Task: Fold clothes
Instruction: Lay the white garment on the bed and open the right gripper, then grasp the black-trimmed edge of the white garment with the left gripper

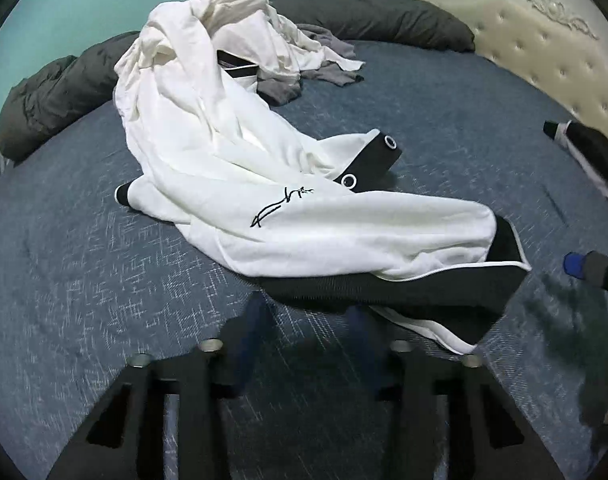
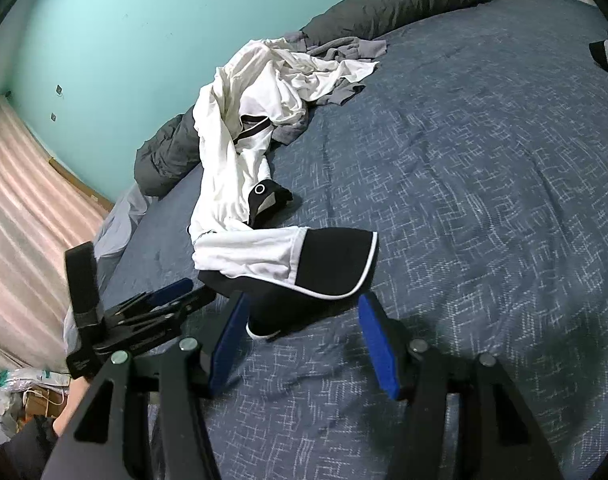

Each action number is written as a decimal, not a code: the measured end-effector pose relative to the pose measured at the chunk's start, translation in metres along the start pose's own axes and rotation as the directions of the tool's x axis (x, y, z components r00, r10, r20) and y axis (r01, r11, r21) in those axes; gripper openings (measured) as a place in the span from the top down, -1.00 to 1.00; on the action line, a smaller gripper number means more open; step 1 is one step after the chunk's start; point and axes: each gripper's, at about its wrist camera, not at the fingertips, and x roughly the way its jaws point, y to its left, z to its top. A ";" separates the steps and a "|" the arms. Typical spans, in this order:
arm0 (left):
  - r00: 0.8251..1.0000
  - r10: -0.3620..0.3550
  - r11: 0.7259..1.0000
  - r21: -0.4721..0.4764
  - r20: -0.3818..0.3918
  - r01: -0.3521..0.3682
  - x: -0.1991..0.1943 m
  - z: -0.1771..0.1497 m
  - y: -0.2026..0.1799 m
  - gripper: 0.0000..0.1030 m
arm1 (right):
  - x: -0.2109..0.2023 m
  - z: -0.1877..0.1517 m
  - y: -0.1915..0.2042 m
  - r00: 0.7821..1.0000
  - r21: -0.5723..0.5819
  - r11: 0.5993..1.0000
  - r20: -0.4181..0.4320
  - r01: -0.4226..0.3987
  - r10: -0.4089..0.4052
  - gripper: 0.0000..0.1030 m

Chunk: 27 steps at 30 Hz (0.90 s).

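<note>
Seemingly pulled out of the heap, a white garment [image 1: 288, 208] with black trim lies strung across the blue bedspread [image 1: 84, 280] in the left wrist view, its far end lost in the pile of clothes [image 1: 240, 36] against the dark rolled duvet [image 1: 60, 88], its black hem [image 1: 404, 292] nearest the camera. It is crumpled and twisted, not folded; a black script mark shows on the white cloth. The left gripper [image 1: 304, 320] hangs just short of that hem, its blue fingers blurred, spread wide with nothing between them, placed, I judge, to take the near edge. At the right edge a blue-tipped piece of the other tool pokes in, and a dark garment [image 1: 588, 152] lies near the cream tufted headboard [image 1: 552, 52].

From the right wrist view the same garment [image 2: 240, 248] runs away toward the teal wall [image 2: 144, 20], and its black, white-piped hem [image 2: 336, 264] lifts slightly off the bedspread [image 2: 484, 160] right ahead of the right gripper [image 2: 304, 340]. Its blue pads [image 2: 378, 348] stand wide apart, holding nothing, straddling the line to the hem's underside, which suits a pinch of that edge. The left tool [image 2: 136, 320] sits low at the left, aimed at the same hem. Both tools facing one edge fits spreading the piece flat, though the scene alone cannot settle how far along the folding is.
</note>
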 end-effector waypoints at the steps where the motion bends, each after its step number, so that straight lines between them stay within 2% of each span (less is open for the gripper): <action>1: 1.000 0.005 1.000 0.008 0.002 -0.005 0.001 0.001 0.000 0.27 | 0.000 0.000 -0.001 1.000 0.003 1.000 0.000 0.001 -0.001 -0.13; 7: 1.000 0.026 0.998 0.060 0.017 -0.026 0.005 0.010 -0.003 0.50 | 0.002 0.000 -0.001 1.000 0.008 1.000 -0.005 -0.001 0.001 -0.13; 15: 0.999 0.048 0.991 0.126 0.022 -0.051 0.013 0.019 -0.007 0.50 | 0.003 0.000 -0.004 1.000 0.006 1.000 -0.009 0.014 -0.014 -0.13; 17: 0.998 0.052 0.989 0.135 0.029 -0.056 0.013 0.022 -0.007 0.80 | 0.004 0.000 -0.004 1.000 0.003 1.000 -0.013 0.020 -0.020 -0.13; 19: 0.998 0.045 0.989 0.139 0.038 -0.050 0.010 0.025 -0.005 0.92 | 0.005 0.000 -0.004 1.000 0.001 1.000 -0.017 0.023 -0.023 -0.13; 27: 0.995 0.033 0.991 0.130 0.093 -0.045 -0.034 0.049 0.004 0.93 | 0.007 -0.001 -0.001 0.999 -0.003 1.000 -0.024 0.022 -0.022 -0.14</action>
